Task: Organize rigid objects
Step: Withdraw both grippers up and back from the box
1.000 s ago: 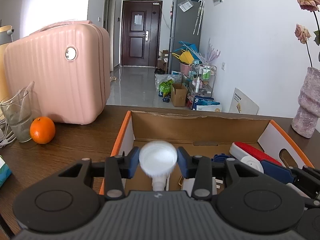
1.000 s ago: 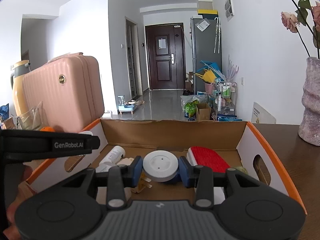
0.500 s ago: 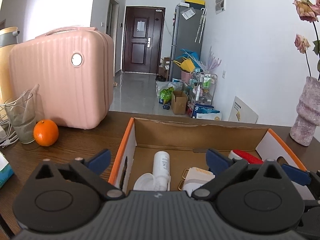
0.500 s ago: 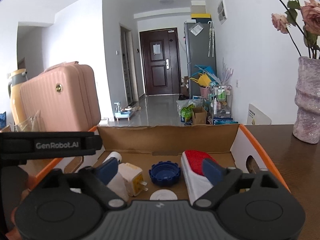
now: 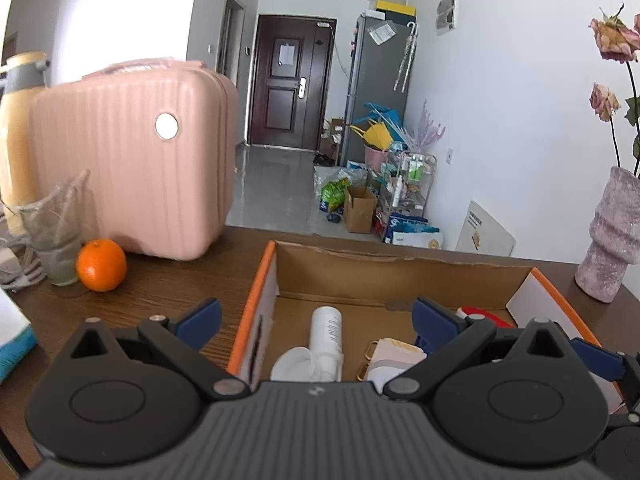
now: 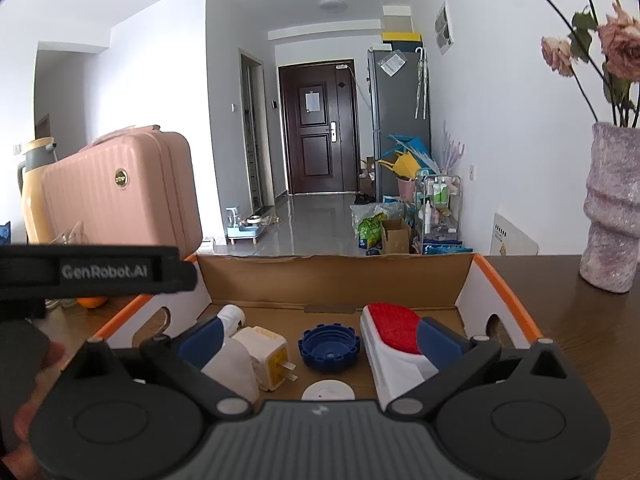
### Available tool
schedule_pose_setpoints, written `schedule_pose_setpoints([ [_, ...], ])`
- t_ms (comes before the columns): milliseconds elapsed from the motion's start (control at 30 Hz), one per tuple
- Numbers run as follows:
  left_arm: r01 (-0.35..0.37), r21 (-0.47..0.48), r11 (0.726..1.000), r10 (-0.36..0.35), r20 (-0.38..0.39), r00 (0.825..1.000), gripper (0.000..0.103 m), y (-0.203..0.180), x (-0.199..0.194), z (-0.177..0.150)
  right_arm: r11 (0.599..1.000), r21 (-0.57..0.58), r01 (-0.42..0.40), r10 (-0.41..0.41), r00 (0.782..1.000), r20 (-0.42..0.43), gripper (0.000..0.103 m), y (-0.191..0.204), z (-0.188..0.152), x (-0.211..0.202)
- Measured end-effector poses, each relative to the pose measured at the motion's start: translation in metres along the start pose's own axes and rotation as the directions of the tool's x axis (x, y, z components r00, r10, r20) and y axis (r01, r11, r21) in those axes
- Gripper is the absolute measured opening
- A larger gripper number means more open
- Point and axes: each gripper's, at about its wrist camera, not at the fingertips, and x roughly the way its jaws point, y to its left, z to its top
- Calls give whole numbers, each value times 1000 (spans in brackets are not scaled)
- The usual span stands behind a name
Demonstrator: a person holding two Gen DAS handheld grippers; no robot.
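Observation:
An orange-rimmed cardboard box (image 5: 256, 304) sits on the dark wooden table. My left gripper (image 5: 316, 316) hovers open over the box's left end, above a white bottle (image 5: 326, 332) and its wide white cap (image 5: 292, 364); nothing is between the fingers. In the right wrist view, my right gripper (image 6: 320, 338) is over the same box (image 6: 332, 276), its jaws opening and holding nothing. Below it lie a white round disc (image 6: 328, 392), a blue cap (image 6: 329, 346), a white plug adapter (image 6: 266, 354) and a red-topped brush (image 6: 394, 328).
A pink suitcase (image 5: 132, 160), an orange (image 5: 101, 265) and a glass (image 5: 56, 236) stand left of the box. A mauve vase (image 6: 612, 208) with flowers stands to its right. The left gripper's body (image 6: 92, 270) and a person's hand (image 6: 24, 400) fill the right view's left edge.
Both grippers have opened wide. The left let go of the white-capped bottle, which now lies in the box. The right let go of the white round disc, now on the box floor.

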Motion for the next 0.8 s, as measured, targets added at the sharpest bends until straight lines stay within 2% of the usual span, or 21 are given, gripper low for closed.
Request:
schedule_pose_setpoints([
  [300, -4, 26, 1000, 2, 74, 997, 103, 10, -59, -2, 1000, 8, -4, 3, 999, 51, 103, -8, 0, -50],
  [600, 7, 51, 999, -15, 154, 988, 103, 21, -152, -19, 1000, 14, -12, 10, 991, 137, 103, -11, -3, -136],
  [800, 15, 69, 997, -25, 155, 988, 103, 28, -212, -45, 1000, -5, -14, 15, 984, 178, 103, -8, -18, -205],
])
